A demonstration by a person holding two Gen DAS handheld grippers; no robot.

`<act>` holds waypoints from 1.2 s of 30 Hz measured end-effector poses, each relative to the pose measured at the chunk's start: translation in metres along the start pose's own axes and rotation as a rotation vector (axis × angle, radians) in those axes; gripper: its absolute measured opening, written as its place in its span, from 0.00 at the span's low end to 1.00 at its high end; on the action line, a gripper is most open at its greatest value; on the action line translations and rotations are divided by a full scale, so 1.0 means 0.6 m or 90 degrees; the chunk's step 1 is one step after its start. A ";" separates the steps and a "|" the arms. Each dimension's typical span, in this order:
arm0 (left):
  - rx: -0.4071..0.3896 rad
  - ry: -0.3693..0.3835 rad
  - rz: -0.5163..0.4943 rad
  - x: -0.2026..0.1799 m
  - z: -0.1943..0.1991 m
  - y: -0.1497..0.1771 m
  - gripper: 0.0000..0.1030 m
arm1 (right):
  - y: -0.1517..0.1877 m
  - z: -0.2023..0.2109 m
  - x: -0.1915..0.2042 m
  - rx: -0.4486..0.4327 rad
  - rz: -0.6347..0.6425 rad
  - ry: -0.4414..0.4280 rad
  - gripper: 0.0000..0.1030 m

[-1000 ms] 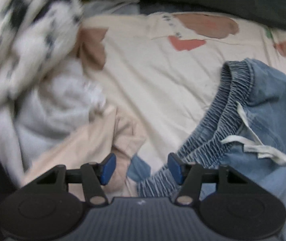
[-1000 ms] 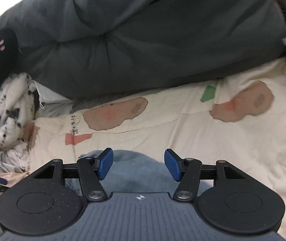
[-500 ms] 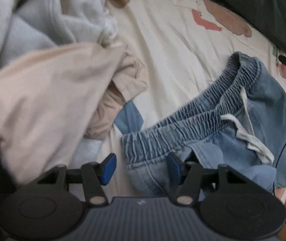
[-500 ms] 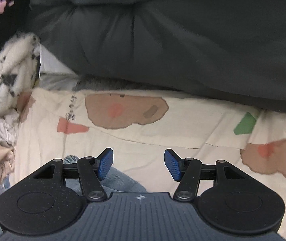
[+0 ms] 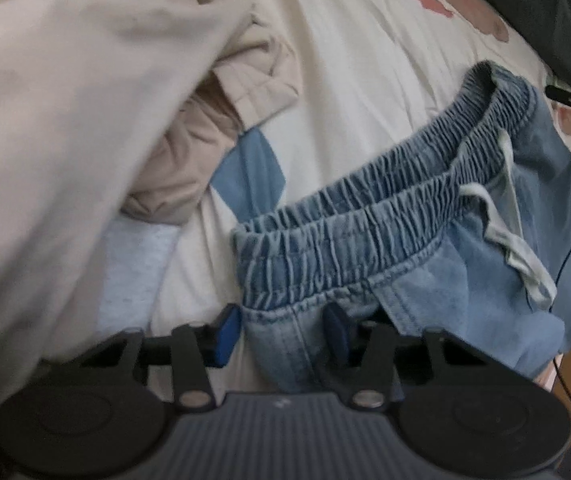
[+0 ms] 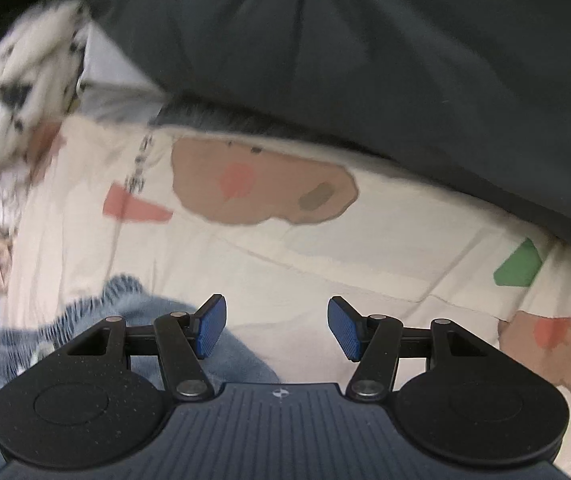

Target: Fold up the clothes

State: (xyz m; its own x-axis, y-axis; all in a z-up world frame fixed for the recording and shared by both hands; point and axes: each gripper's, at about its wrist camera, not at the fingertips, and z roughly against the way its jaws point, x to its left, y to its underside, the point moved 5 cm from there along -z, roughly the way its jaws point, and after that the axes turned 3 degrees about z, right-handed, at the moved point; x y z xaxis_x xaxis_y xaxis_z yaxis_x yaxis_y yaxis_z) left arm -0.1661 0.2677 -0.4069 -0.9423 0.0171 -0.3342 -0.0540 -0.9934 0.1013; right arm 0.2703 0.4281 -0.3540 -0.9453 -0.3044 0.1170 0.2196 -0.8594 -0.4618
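Light blue denim shorts (image 5: 425,216) with an elastic waistband and a white drawstring (image 5: 513,240) lie on a cream patterned bedsheet (image 5: 357,80). My left gripper (image 5: 281,332) is open, its jaws standing on either side of the shorts' near left corner, just below the waistband. My right gripper (image 6: 276,326) is open and empty above the sheet (image 6: 325,272); the far edge of the shorts (image 6: 125,304) lies at its lower left.
A heap of beige and white clothes (image 5: 65,120) fills the left of the left wrist view. A dark grey duvet (image 6: 365,60) lies across the back of the bed. A white black-spotted fleece (image 6: 17,96) sits at the left. A thin black cable (image 5: 569,256) runs at the right edge.
My left gripper has swung down and closed in on the shorts, so the corner now lies between its open jaws. My right gripper has moved left and lower toward the sheet.
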 end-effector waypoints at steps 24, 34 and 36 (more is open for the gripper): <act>-0.017 0.016 -0.029 -0.027 0.049 0.025 0.27 | -0.018 -0.042 0.052 0.040 0.057 -0.049 0.60; -0.016 0.020 -0.020 0.002 0.053 0.016 0.29 | 0.001 -0.077 0.077 0.082 0.099 -0.056 0.59; -0.017 0.016 -0.019 0.011 0.053 0.011 0.30 | 0.000 -0.075 0.076 0.082 0.103 -0.059 0.58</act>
State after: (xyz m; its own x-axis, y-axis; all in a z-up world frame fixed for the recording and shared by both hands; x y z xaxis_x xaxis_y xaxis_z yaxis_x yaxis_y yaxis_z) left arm -0.1832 0.2651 -0.3788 -0.9316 0.0438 -0.3609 -0.0724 -0.9952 0.0660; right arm 0.2164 0.4330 -0.3880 -0.8703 -0.4740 0.1338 0.4013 -0.8400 -0.3651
